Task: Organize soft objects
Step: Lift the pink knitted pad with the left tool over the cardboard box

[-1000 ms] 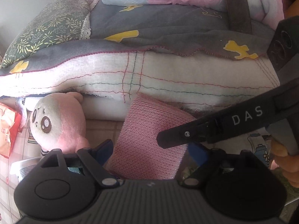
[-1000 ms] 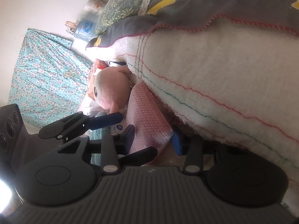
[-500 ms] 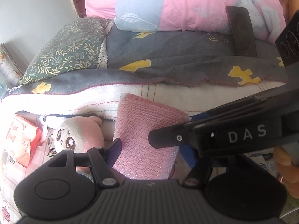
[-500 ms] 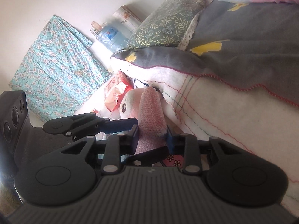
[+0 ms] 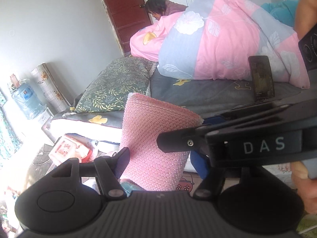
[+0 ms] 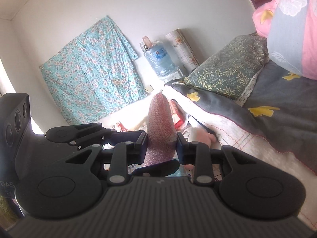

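A pink knitted cushion (image 5: 156,144) hangs upright in the air in front of the bed, held by both grippers. My left gripper (image 5: 160,163) is shut across its width, with a pad pressing on each side edge. My right gripper (image 6: 161,144) is shut on the thin edge of the same cushion (image 6: 160,123); in the left wrist view its black arm (image 5: 247,142) reaches in from the right. A pink plush toy (image 6: 200,136) lies below on the floor by the bed's side, partly hidden behind the right fingers.
The bed has a grey sheet (image 5: 208,97), a green leaf-print pillow (image 5: 116,85), a pink and blue quilt (image 5: 218,45) and a dark phone (image 5: 261,77). A person sits behind the quilt. A water jug (image 6: 160,59) and red packets (image 5: 67,148) stand by the wall.
Both grippers have risen from floor level by the bed's side, carrying the cushion up. The left jaws closed onto it. The plush toy has dropped out of the left wrist view.
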The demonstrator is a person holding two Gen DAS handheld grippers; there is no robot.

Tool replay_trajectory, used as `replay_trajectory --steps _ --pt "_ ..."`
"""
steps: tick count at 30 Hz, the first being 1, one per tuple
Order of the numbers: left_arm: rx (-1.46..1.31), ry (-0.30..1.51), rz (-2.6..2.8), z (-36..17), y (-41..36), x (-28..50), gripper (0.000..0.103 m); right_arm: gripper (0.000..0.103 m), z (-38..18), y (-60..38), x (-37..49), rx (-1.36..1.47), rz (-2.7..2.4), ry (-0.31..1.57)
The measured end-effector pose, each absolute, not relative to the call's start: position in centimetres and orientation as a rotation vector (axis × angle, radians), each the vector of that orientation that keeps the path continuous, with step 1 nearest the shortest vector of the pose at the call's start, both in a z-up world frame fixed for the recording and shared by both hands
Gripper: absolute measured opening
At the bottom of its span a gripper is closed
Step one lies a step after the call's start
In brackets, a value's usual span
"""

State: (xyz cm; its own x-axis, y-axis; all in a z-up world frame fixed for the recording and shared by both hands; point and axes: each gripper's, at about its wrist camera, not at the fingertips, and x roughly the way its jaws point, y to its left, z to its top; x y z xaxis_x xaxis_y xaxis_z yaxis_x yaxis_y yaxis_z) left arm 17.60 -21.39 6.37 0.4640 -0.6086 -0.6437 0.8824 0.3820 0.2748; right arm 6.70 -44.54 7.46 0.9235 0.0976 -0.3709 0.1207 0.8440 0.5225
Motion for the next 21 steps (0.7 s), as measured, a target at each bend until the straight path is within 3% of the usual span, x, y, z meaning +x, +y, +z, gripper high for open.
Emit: replay_trajectory --steps 10,21 --pt "0.543 0.460 -0.706 11.4 -10.8 14.5 0.071 0.028 14.3 -35.1 6.6 0.451 0.299 0.396" --pt "0.246 0.652 -0.173 10.6 8.5 12.1 0.080 0.028 16.2 -17.3 13.3 0.417 0.740 0.662"
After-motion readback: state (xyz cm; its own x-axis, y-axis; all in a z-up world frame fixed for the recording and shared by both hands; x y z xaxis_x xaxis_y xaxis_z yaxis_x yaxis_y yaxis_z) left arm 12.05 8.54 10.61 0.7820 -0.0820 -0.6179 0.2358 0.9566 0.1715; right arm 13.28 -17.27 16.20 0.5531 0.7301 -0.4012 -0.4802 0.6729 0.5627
